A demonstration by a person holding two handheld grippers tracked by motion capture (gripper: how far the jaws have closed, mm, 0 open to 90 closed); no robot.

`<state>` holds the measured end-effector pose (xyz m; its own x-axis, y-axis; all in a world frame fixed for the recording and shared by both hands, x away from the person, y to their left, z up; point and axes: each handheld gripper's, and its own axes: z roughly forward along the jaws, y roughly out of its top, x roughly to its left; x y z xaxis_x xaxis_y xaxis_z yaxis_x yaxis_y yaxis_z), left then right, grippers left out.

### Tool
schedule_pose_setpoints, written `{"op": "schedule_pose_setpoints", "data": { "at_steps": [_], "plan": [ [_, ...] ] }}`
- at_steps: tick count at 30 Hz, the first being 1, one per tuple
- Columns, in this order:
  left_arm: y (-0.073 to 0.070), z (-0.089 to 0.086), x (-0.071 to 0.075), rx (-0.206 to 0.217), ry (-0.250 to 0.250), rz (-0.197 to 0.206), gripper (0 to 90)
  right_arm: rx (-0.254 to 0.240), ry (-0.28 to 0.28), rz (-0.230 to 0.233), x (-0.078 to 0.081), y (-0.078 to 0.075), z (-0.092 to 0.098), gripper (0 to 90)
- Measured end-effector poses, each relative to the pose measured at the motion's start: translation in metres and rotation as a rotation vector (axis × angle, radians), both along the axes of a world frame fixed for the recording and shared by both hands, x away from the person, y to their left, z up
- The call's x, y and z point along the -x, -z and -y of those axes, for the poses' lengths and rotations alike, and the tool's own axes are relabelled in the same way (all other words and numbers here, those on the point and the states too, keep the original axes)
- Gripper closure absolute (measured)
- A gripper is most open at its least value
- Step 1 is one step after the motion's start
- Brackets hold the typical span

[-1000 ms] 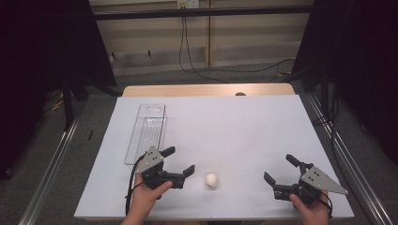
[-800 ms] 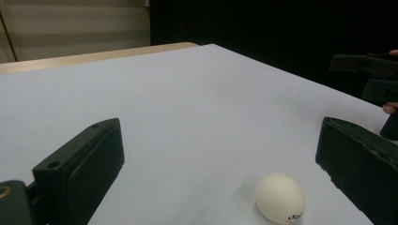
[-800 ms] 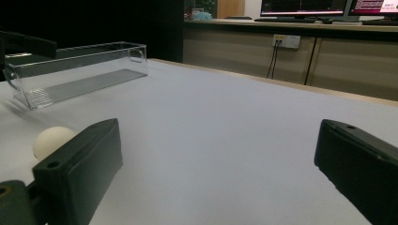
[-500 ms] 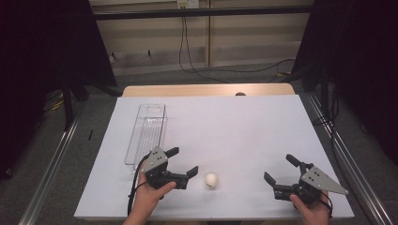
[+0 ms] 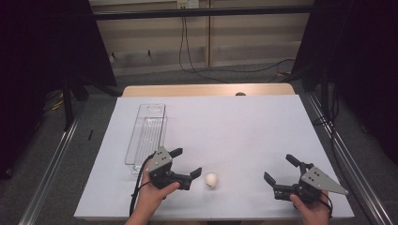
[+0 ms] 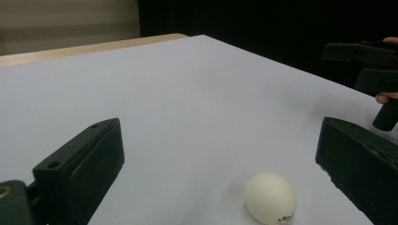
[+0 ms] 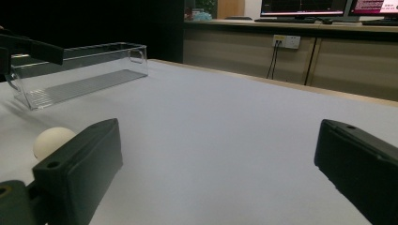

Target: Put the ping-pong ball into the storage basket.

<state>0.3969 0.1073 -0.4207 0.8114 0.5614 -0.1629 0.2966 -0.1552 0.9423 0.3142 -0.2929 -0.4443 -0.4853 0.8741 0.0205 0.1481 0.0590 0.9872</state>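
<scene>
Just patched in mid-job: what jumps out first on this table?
A small white ball lies alone on the white table, near its front edge. The left gripper sits right beside the ball with its jaws wide open, and in the left gripper view the ball lies between them, untouched. A clear, empty, long plastic bin stands at the left, and the right gripper waits open at the front right.

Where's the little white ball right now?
In the high view the white ball lies on the white table near its front edge, just right of the open left tongs, untouched, with the clear tray behind to the left.
</scene>
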Motion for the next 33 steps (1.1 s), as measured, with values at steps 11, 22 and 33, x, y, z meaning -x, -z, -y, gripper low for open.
{"op": "schedule_pose_setpoints", "data": {
  "at_steps": [11,22,33],
  "plan": [
    [0.001,0.004,0.001,-0.016,0.011,-0.011,1.7,0.002,-0.002,0.0,0.0,0.0,-0.001,1.0],
    [0.002,0.01,0.001,-0.037,0.045,-0.023,1.6,0.0,-0.003,-0.004,0.0,0.0,0.0,1.0],
    [0.004,0.014,0.001,-0.05,0.063,-0.03,1.6,0.0,-0.003,-0.001,0.0,0.0,-0.001,1.0]
  ]
}}
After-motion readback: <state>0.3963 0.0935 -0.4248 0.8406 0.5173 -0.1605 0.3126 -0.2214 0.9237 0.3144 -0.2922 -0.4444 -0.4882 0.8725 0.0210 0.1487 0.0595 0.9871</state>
